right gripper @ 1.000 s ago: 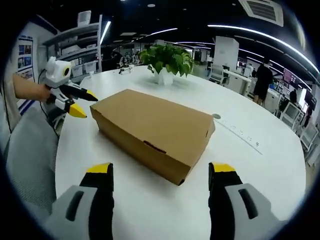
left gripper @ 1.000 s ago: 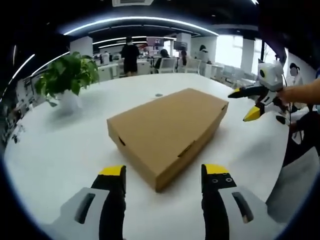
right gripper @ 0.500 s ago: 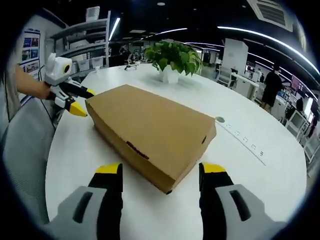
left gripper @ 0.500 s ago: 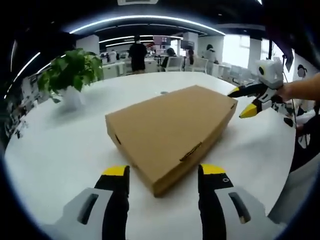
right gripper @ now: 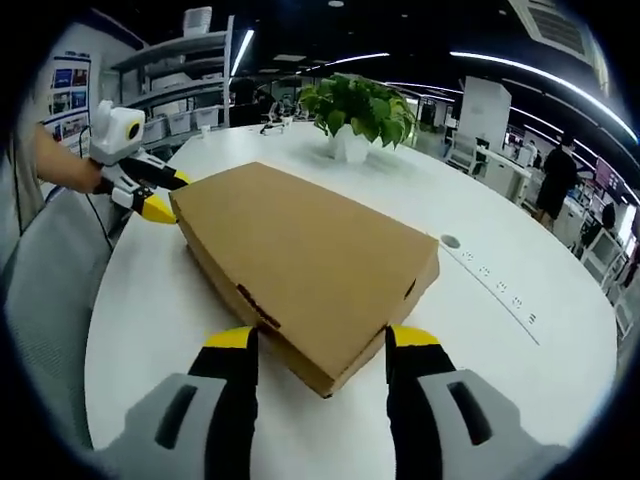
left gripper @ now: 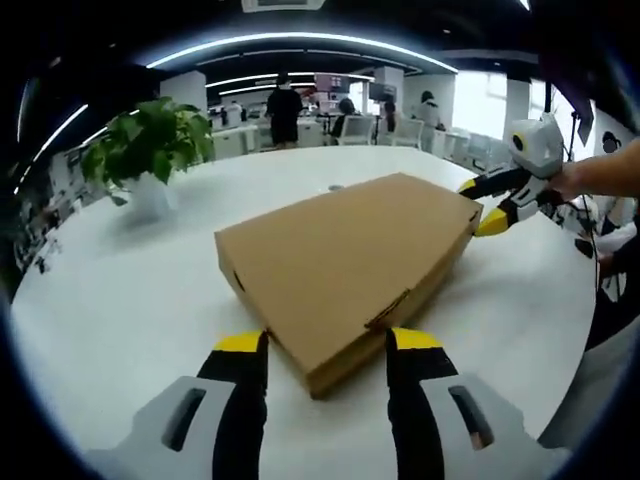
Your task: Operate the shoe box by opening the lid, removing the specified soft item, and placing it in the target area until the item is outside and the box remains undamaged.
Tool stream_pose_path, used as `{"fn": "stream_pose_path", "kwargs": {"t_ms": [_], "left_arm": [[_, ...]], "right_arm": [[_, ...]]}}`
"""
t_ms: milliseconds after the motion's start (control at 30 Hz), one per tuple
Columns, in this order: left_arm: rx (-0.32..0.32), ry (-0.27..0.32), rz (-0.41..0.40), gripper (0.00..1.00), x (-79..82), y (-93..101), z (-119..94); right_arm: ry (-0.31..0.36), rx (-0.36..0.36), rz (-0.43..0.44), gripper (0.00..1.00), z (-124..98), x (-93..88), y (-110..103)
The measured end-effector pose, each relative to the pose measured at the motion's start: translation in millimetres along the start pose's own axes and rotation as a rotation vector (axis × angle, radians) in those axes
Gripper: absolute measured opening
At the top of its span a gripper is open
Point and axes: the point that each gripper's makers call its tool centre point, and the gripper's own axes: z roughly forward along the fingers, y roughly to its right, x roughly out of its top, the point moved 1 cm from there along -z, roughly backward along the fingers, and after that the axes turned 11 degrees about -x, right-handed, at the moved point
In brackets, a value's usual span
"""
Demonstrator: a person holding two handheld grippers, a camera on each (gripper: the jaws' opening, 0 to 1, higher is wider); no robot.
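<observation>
Cardboard shoe box [left gripper: 345, 260] lies closed on the round white table [left gripper: 110, 290], a potted plant [left gripper: 150, 150] well behind it. Over the last second both grippers have closed in on opposite corners: the left gripper [left gripper: 325, 345] now straddles the near corner with jaws parted and holding nothing, and the right gripper [right gripper: 320, 342] does the same at its end, also empty. Lid-opening looks imminent, though the lid is not yet lifted and the soft item remains hidden inside.
</observation>
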Motion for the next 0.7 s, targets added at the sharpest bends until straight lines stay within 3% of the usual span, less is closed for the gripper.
{"fn": "stream_pose_path", "kwargs": {"t_ms": [700], "left_arm": [[-0.045,-0.049,0.029,0.43,-2.0,-6.9,-5.1]], "right_arm": [[-0.007,-0.049,0.053,0.44,-3.1,-1.5,-12.5]]}}
